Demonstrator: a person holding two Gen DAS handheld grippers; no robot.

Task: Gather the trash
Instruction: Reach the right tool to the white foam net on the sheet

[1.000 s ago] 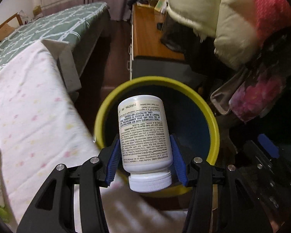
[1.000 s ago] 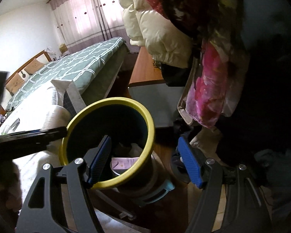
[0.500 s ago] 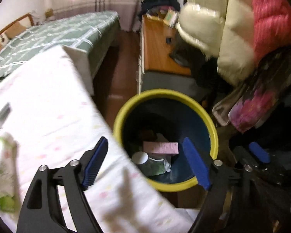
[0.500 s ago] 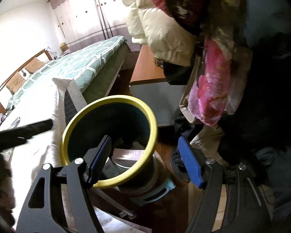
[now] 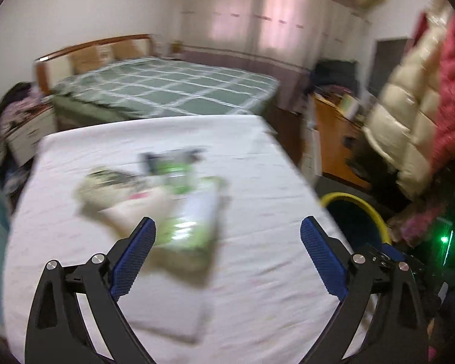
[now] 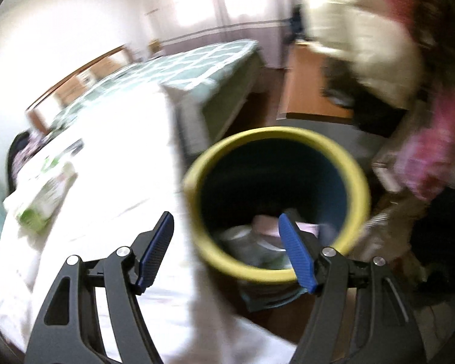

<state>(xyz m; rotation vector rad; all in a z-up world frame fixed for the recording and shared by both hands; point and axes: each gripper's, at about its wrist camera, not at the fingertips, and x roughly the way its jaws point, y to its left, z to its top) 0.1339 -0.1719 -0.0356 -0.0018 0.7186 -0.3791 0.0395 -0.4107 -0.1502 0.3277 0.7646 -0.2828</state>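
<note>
- The left tool (image 5: 227,253) hung over a white-covered counter (image 5: 257,273); its blue pads (image 5: 133,261) stood wide apart, and its jaws had just been opening, with nothing gripped between them.
- A cluster of blurred trash (image 5: 166,200) lay on the cloth ahead of that tool: green-and-white packets and wrappers in a loose heap; one green-and-white packet (image 5: 191,227) sat just beyond the left pad; the blur hid their print.
- A yellow-rimmed bin (image 5: 370,212) showed off the counter's right edge in the left view, lower than the cloth, dark blue inside.
- The right tool (image 6: 227,245) was released too, its jaws parted and empty; the bin's near rim (image 6: 257,273) crossed the gap between the pads, untouched by either as far as the blur let me tell.
- Inside the bin (image 6: 276,200) in the right view lay collected scraps: a pinkish paper (image 6: 264,223) and a pale rounded thing at the bottom, too smeared to name.
- The same green-and-white trash rested far left on the counter (image 6: 121,182) in the right view, well apart from the bin.
- Behind the counter stood a bed with a green checked cover (image 5: 173,91) and a wooden headboard (image 5: 91,48); puffy cream and pink jackets (image 5: 409,115) hung at the right above an orange-brown cabinet (image 5: 333,139).
</note>
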